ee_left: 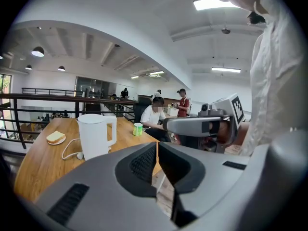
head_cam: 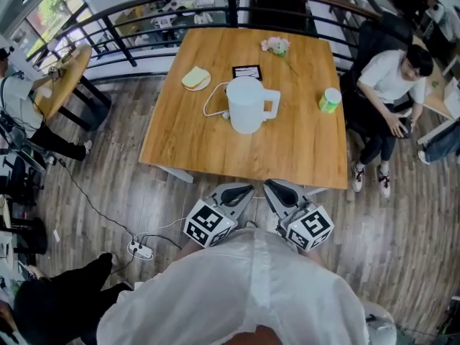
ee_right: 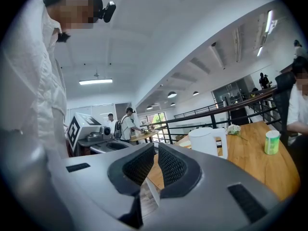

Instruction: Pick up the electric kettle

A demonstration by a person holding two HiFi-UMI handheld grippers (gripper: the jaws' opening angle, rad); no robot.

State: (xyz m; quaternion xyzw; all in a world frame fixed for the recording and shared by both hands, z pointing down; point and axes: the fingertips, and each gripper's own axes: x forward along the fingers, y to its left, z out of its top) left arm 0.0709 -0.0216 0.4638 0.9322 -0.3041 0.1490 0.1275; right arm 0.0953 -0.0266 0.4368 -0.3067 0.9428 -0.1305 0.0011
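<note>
Kettle [head_cam: 246, 104] upright, handle rightward

Head view looks steeply down on the table [head_cam: 302, 142]. Both gripper views face low across it, sharing the kettle [ee_left: 96, 134].

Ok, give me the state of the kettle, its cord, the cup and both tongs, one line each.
Electric kettle: upright on the table, lid down, untouched.
Cord: loose on the table beside the kettle.
Green cup: upright.
Left tongs: shut, empty.
Right tongs: shut, empty.
</note>
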